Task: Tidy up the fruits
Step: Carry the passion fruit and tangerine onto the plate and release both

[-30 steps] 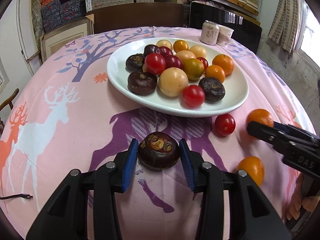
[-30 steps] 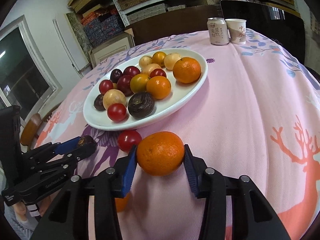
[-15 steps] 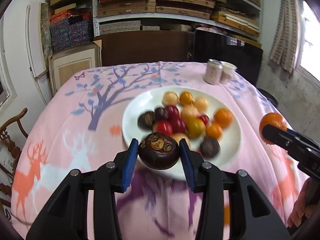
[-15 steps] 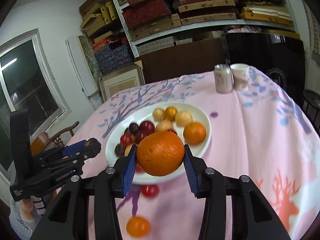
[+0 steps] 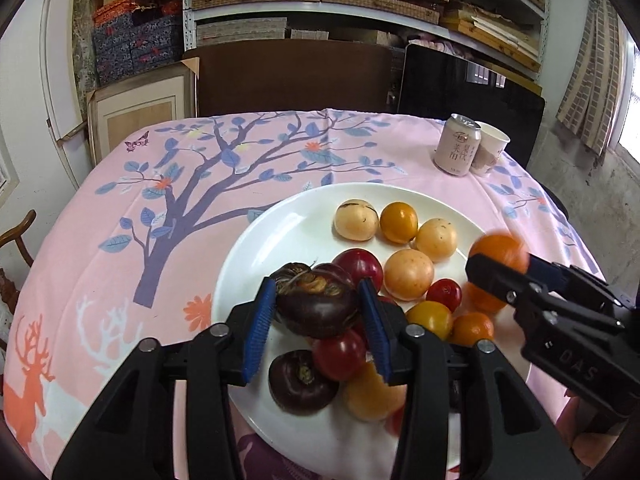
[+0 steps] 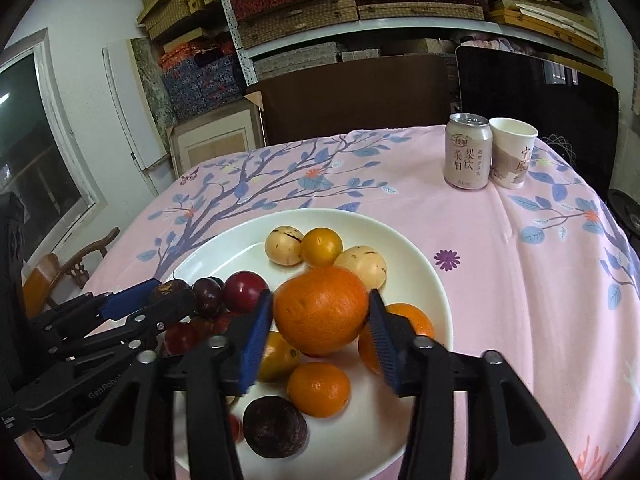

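Dark purple, the round wrinkled fruit (image 5: pixel 316 306) is sitting between the blue pads of the left gripper (image 5: pixel 318 322), whose jaws have just been opening, so it looks released above the heap. Over the same white ceramic plate (image 6: pixel 416 264), the right gripper (image 6: pixel 320 330) is likewise letting go: its jaws have just been opening around the big round orange (image 6: pixel 322 314), with a gap showing at the right pad. Both fruits are being dropped onto the piled plate, probably to gather everything there.
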Demonstrator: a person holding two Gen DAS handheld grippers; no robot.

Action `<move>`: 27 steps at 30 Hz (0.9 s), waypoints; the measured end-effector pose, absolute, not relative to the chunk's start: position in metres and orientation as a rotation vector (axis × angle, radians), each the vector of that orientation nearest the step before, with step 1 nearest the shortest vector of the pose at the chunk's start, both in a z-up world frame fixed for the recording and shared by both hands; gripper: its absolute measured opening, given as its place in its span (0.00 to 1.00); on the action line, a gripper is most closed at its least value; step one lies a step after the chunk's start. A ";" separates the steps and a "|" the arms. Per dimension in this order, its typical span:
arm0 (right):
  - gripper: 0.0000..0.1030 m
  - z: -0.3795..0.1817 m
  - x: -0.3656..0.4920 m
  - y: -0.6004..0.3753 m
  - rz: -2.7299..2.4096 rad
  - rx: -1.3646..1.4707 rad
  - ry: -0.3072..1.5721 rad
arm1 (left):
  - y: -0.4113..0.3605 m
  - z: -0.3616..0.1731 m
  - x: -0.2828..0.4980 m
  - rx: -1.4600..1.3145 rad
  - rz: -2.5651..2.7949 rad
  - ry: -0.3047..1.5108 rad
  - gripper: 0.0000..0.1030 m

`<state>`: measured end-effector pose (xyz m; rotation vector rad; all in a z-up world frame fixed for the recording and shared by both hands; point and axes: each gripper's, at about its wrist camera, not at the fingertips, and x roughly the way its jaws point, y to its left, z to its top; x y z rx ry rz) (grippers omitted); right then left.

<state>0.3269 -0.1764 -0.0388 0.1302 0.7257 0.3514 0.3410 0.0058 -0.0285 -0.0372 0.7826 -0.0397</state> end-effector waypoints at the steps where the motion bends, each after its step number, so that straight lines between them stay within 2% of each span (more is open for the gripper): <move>1: 0.62 -0.037 0.326 -0.179 0.355 0.141 0.714 | 0.007 -0.029 0.341 -0.037 -0.037 0.781 0.53; 2: 0.62 -0.035 0.325 -0.180 0.352 0.145 0.703 | 0.007 -0.029 0.341 -0.038 -0.033 0.777 0.61; 4: 0.62 -0.029 0.321 -0.183 0.357 0.156 0.686 | 0.009 -0.027 0.339 -0.045 -0.023 0.762 0.68; 7: 0.64 -0.018 0.311 -0.190 0.357 0.173 0.644 | 0.014 -0.023 0.335 -0.062 -0.023 0.757 0.69; 10: 0.72 -0.006 0.295 -0.200 0.343 0.192 0.577 | 0.019 -0.019 0.325 -0.074 -0.010 0.743 0.77; 18: 0.79 -0.022 0.244 -0.220 0.306 0.207 0.574 | 0.012 -0.027 0.254 -0.048 -0.036 0.737 0.77; 27: 0.84 -0.049 0.203 -0.267 0.274 0.408 0.605 | -0.057 -0.055 0.162 0.145 -0.267 0.763 0.77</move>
